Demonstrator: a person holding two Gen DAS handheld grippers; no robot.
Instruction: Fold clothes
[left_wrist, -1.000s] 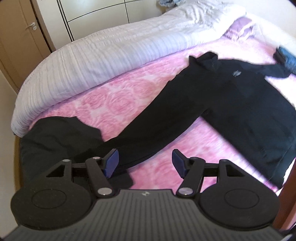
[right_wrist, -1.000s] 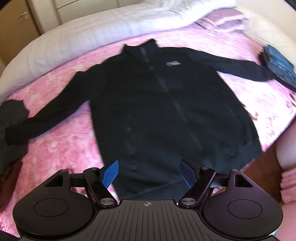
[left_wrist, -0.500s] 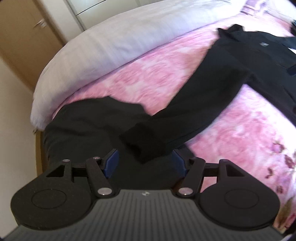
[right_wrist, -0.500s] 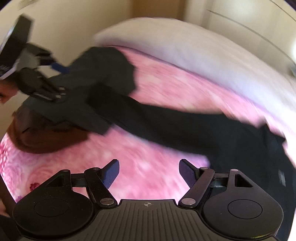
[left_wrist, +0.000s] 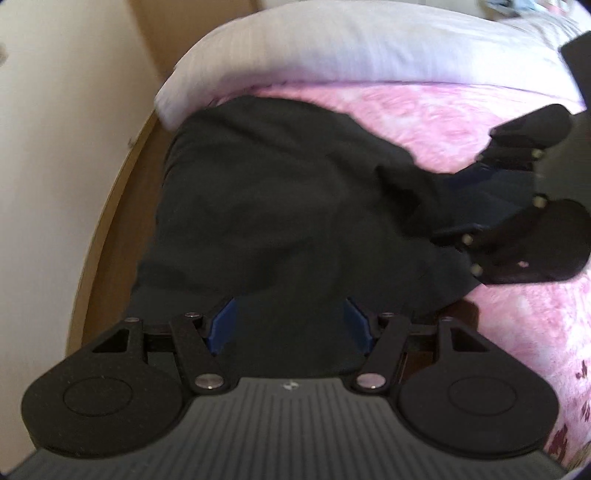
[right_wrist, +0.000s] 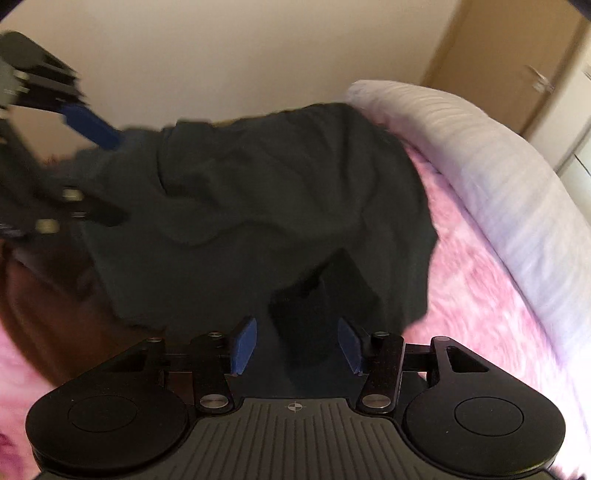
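Spreading wide, the blue-padded fingers of the left gripper (left_wrist: 290, 325) stand apart over the near edge of a crumpled dark grey-black cloth garment (left_wrist: 273, 206), pinching nothing; the right gripper (right_wrist: 297, 347) is likewise parted, its blue pads either side of a long black sleeve end (right_wrist: 317, 295) that lies between them, but whether they touch it I cannot tell. In the left wrist view the right gripper (left_wrist: 476, 199) comes in from the right side, its fingers low on the same dark cloth.

The garment lies heaped at the corner of the bed, on the pink rose-patterned bedspread (left_wrist: 461, 122), beside the white ribbed duvet roll (left_wrist: 351, 44) and close to the brown wooden bed edge (left_wrist: 99, 229). It looks soft, limp and light, with deep folds, so it should drape and sag from any single hold and slide little on the bedspread. A judgement: take it at a hem, cuff or corner, one gripper to each, so that the cloth hangs flat rather than bunching.

Counted: two grippers, one heaped dark garment, one black sleeve crossing onto it; the blur hides whether more pieces lie in the heap
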